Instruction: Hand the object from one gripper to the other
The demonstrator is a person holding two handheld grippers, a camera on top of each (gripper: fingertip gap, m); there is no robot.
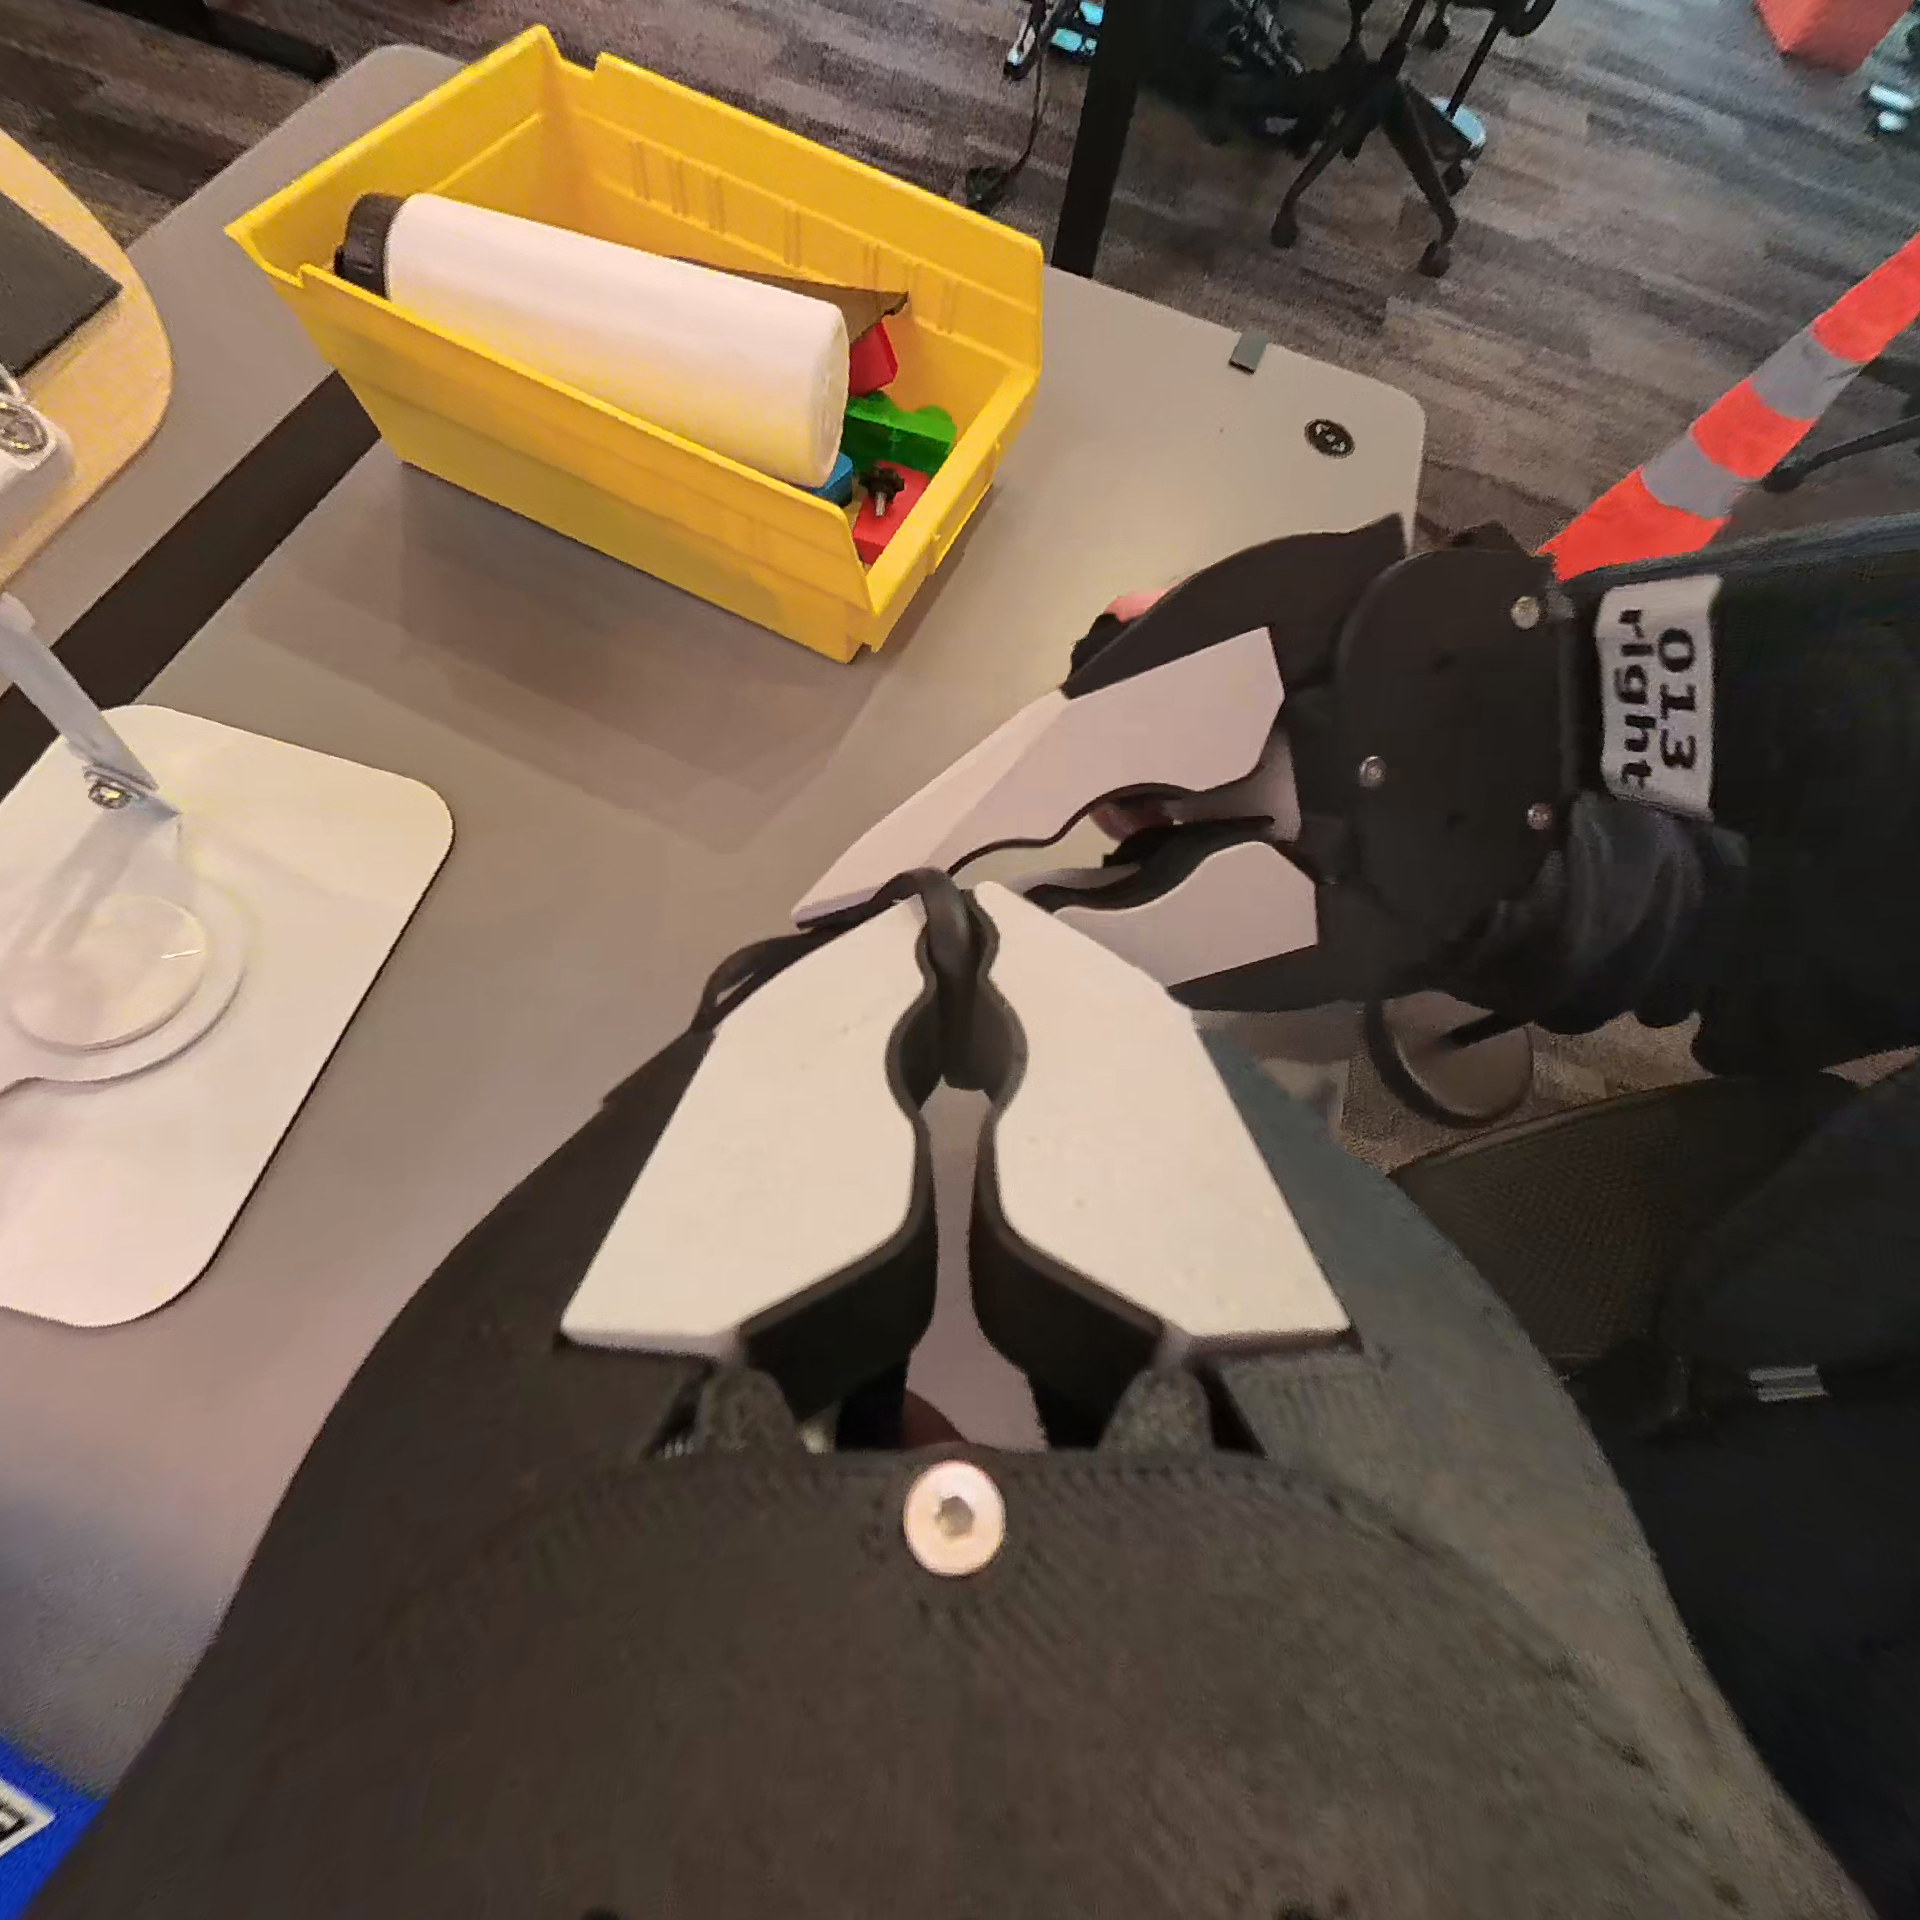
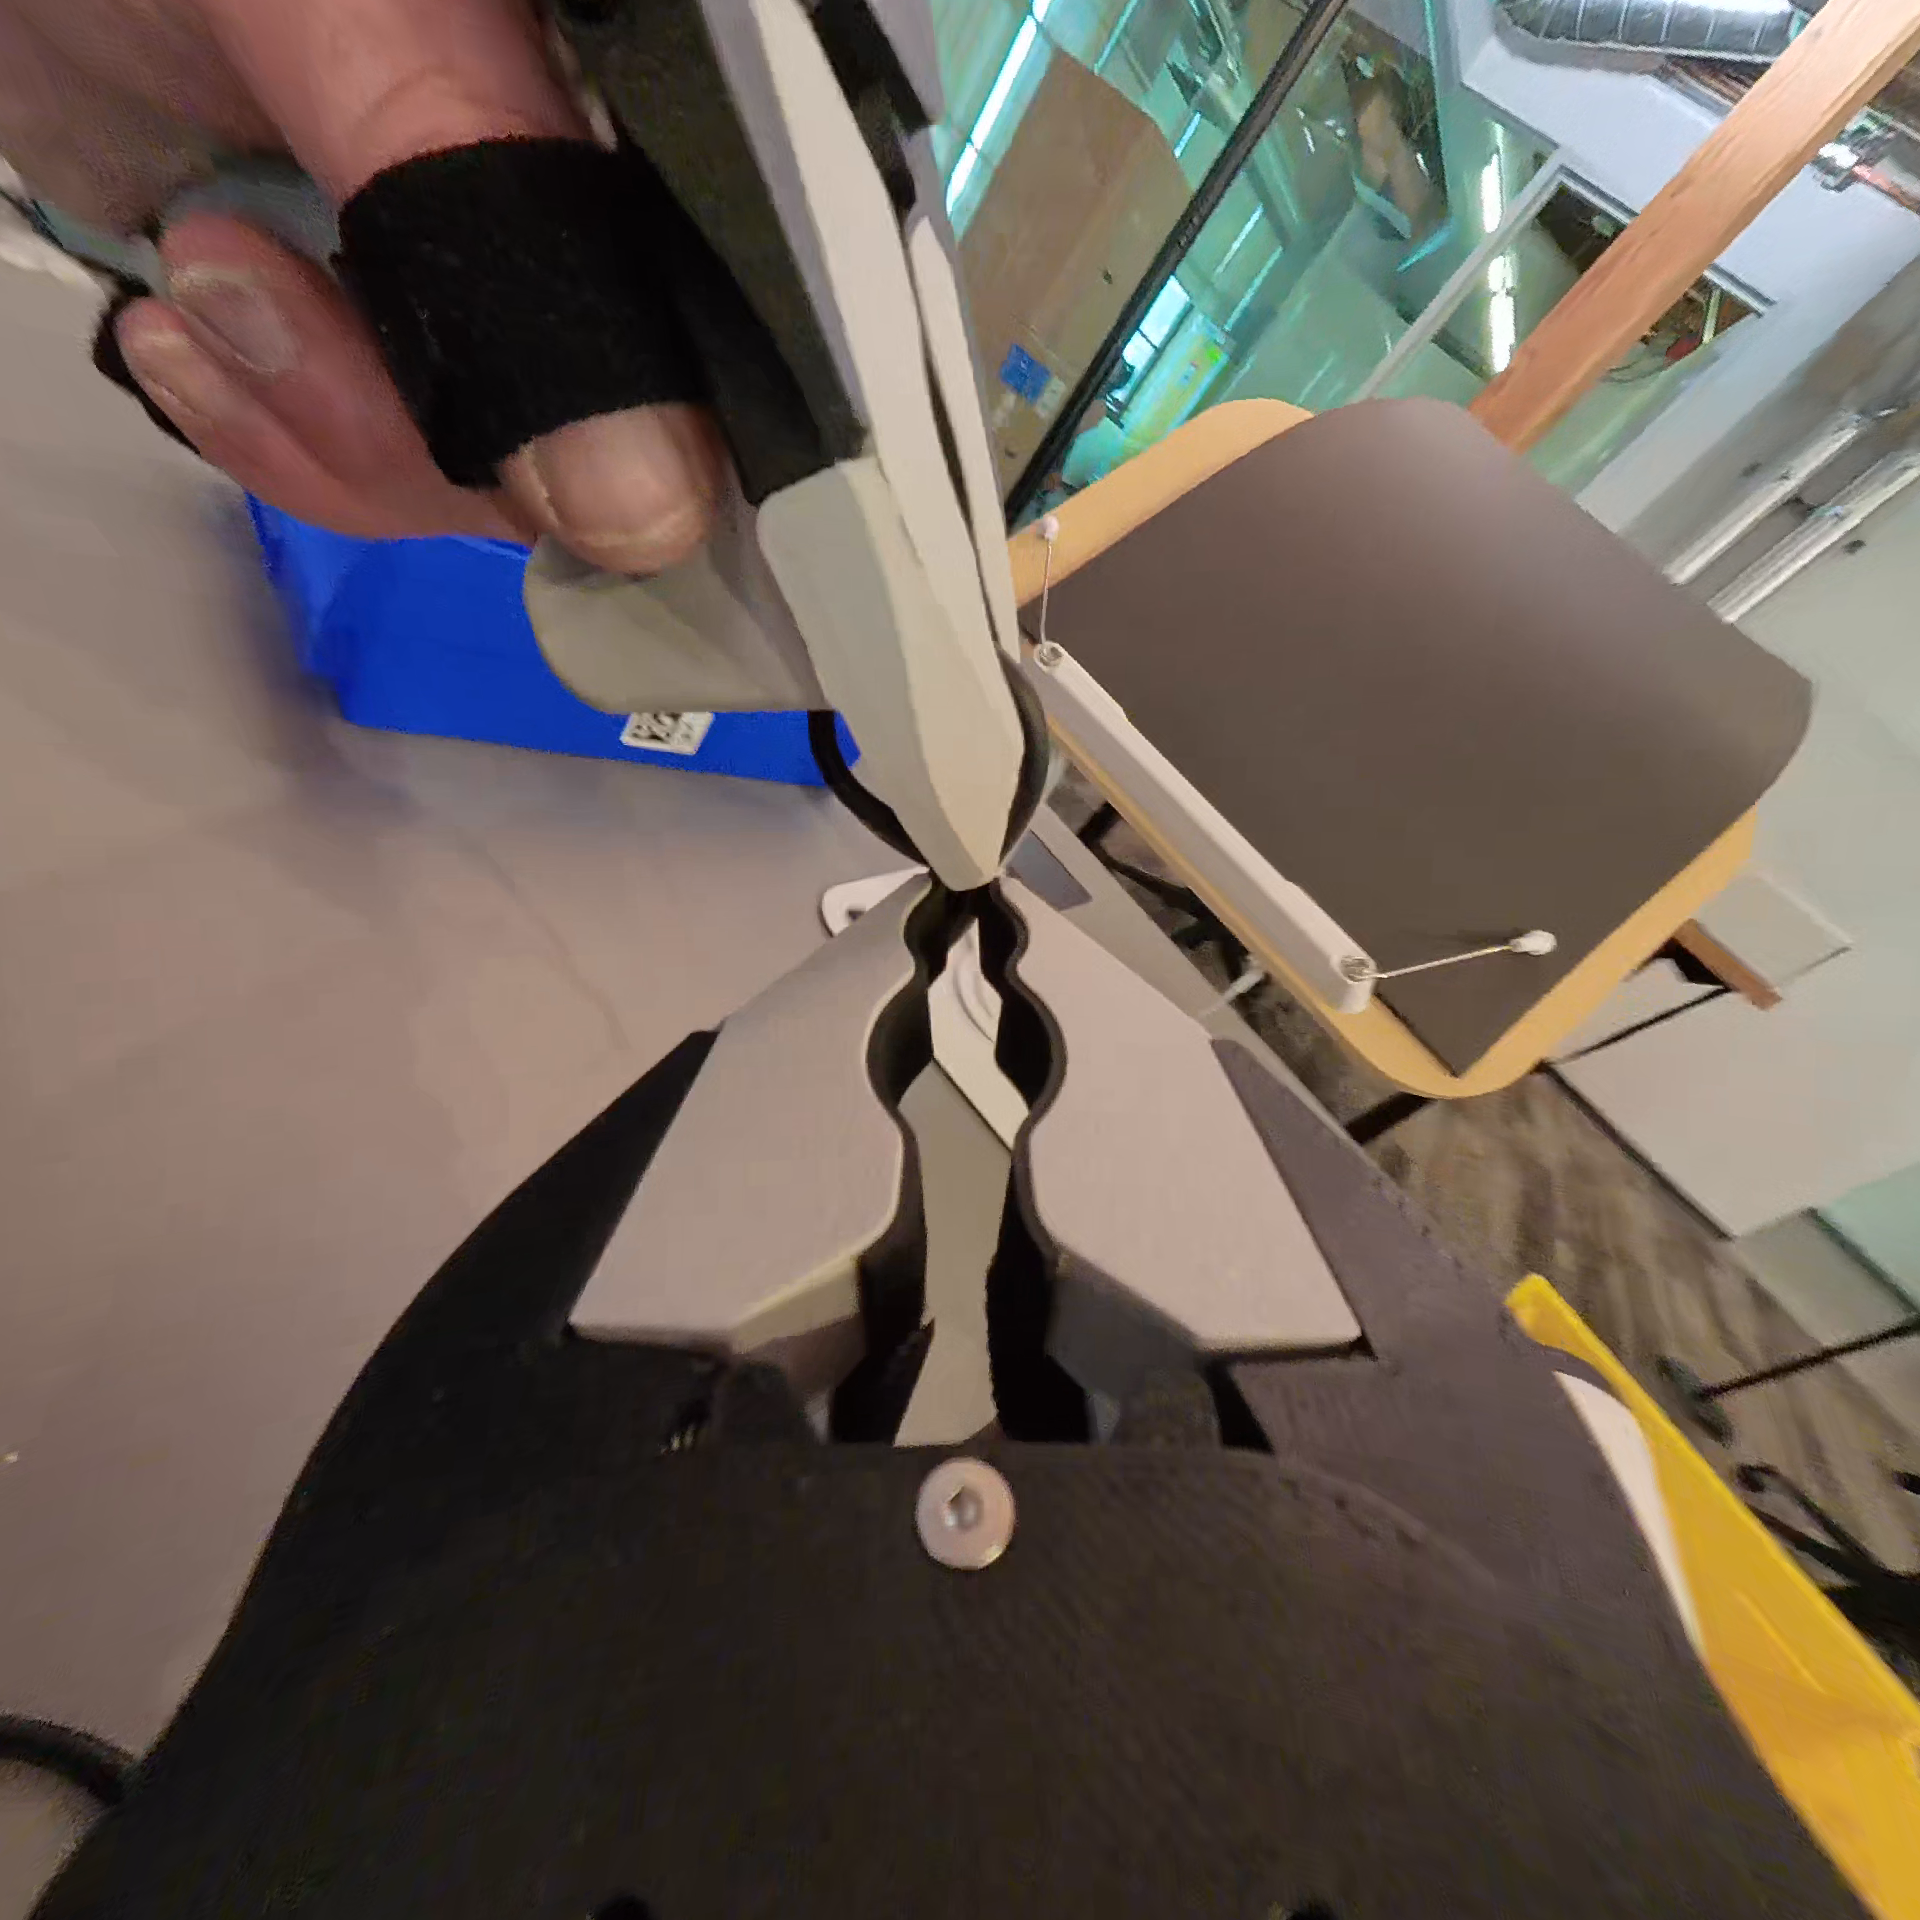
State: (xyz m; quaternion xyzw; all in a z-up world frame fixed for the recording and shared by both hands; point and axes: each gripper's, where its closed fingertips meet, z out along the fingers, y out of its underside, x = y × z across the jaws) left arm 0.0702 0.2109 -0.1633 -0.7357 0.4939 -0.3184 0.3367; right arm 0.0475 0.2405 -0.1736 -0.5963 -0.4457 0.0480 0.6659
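Note:
A thin black elastic band (image 1: 943, 920) loops over the tips of my left gripper (image 1: 951, 904), which is shut on it above the grey table (image 1: 623, 769). My right gripper (image 1: 831, 914) comes in from the right, with its tips against the left gripper's tips. In the right wrist view my right gripper (image 2: 961, 904) is shut with its tips on the band (image 2: 844, 779). The band hangs around the left gripper (image 2: 977, 868), which points down from above. A person's hand (image 2: 416, 312) holds the left gripper.
A yellow bin (image 1: 582, 499) at the back holds a white bottle (image 1: 613, 332) and coloured blocks (image 1: 894, 426). A white mat with a clear glass stand (image 1: 125, 966) lies at the left. A blue bin (image 2: 436, 644) sits beyond the grippers. An orange cone (image 1: 1766, 405) stands at the right. Less than 4 cm separates the two grippers' tips.

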